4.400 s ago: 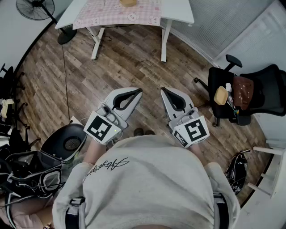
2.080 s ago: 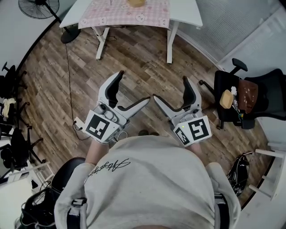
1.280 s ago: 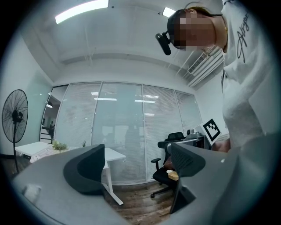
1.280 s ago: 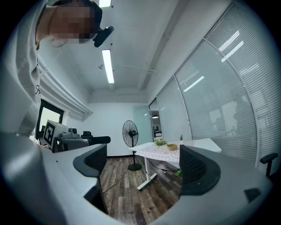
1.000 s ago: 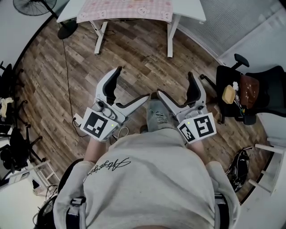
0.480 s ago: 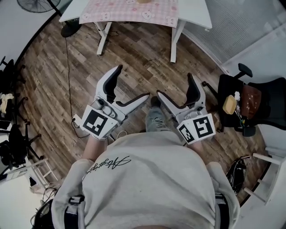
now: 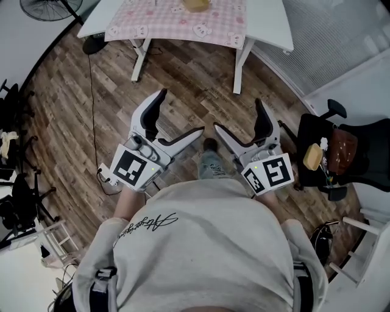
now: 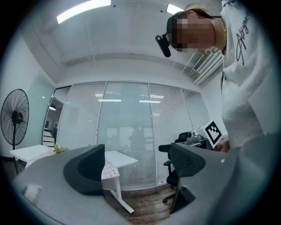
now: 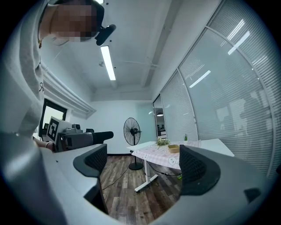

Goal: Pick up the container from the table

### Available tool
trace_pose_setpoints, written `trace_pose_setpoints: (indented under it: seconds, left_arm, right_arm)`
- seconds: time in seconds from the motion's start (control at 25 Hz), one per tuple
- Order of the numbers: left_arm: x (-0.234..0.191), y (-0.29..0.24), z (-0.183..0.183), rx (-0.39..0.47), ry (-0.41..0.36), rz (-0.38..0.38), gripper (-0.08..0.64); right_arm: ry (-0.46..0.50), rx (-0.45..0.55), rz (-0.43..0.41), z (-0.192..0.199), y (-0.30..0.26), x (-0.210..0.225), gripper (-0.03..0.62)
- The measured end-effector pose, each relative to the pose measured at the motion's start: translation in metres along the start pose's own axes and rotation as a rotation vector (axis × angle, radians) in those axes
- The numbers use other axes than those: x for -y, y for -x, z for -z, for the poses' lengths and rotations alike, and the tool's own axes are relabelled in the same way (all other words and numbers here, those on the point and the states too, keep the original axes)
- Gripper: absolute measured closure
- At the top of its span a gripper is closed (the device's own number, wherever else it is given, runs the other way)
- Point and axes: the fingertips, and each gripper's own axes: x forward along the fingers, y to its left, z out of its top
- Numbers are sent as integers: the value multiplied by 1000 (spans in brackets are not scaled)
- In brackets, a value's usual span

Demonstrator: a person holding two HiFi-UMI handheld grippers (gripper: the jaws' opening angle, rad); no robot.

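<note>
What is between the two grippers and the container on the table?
In the head view, bare wood floor, then checked cloth, lies before the container.

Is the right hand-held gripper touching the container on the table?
Apart. The right gripper view shows the right hand-held gripper open and empty, with the container on the table far beyond it across the floor.

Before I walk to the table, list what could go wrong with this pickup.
1. A cable runs along the floor on your left; you could trip on it.
2. The container sits near a small plant on the table; the open right tool could knock the plant.
3. The checked cloth under it might slide when gripped.
</note>
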Motion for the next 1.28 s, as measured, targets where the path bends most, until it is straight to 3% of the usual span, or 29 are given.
trace_pose_setpoints:
  seconds: [0.4,1.28]
  left_arm:
    - [-46,-44,12,-26,10,-36,106]
    - [-138,-154,16,-1,-16,-112,106]
  right_arm:
    - [-5,-24,-32,-1,-51,42,94]
    - [6,-18,-129,-15,-154,147,95]
